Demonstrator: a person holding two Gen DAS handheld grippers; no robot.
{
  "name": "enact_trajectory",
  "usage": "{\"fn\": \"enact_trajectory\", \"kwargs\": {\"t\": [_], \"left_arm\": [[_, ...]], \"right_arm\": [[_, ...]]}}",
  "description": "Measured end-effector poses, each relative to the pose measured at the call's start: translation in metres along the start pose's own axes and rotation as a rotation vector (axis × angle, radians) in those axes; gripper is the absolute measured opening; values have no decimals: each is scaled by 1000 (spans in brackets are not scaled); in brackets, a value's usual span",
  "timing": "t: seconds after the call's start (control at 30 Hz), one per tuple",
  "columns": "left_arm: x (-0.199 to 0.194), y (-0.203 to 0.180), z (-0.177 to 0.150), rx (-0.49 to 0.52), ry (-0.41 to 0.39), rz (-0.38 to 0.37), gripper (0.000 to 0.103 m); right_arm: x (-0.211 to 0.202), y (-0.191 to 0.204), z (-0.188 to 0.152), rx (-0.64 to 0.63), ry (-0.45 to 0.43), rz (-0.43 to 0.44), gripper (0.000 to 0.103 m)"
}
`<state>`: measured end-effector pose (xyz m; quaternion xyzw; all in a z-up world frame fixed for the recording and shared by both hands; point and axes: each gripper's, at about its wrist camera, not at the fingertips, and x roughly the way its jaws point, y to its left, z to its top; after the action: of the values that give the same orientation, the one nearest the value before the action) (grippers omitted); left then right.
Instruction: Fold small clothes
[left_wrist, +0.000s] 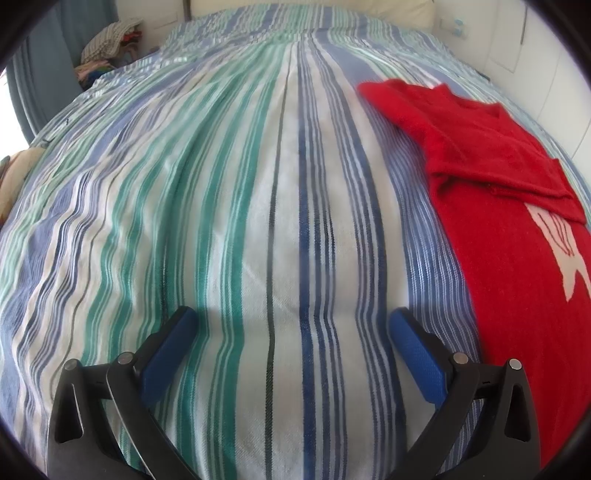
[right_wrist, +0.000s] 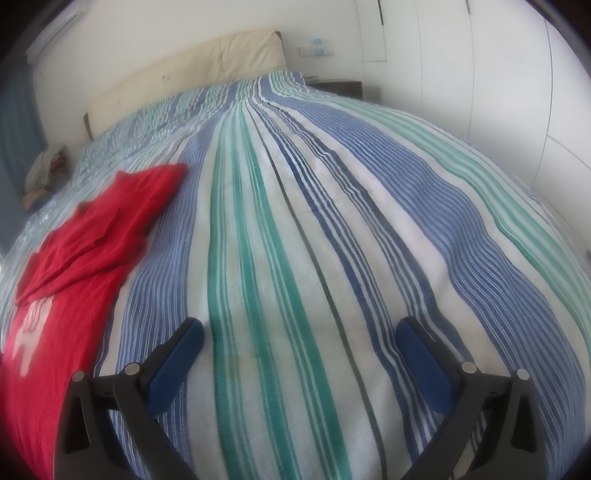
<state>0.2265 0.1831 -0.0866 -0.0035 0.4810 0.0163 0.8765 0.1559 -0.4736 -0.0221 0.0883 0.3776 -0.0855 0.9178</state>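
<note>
Red sweater (left_wrist: 509, 236) lies flat on the striped bed (left_wrist: 258, 221), between your hands, one sleeve already crossed over its chest | left tongs (left_wrist: 291, 332) spread, empty | right tongs (right_wrist: 301, 339) spread, empty | risk: pinch too deep and you'll drag the bedspread along; loose knit may slump, undoing that sleeve fold.

No readable text, label or number anywhere
</note>
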Motion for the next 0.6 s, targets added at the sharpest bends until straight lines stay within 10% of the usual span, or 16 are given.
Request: {"fn": "enact_trajectory", "kwargs": {"t": [0.6], "left_arm": [[-1, -2, 0, 1, -3, 12, 103]], "right_arm": [[0, 0, 0, 0, 0, 0, 103]]}}
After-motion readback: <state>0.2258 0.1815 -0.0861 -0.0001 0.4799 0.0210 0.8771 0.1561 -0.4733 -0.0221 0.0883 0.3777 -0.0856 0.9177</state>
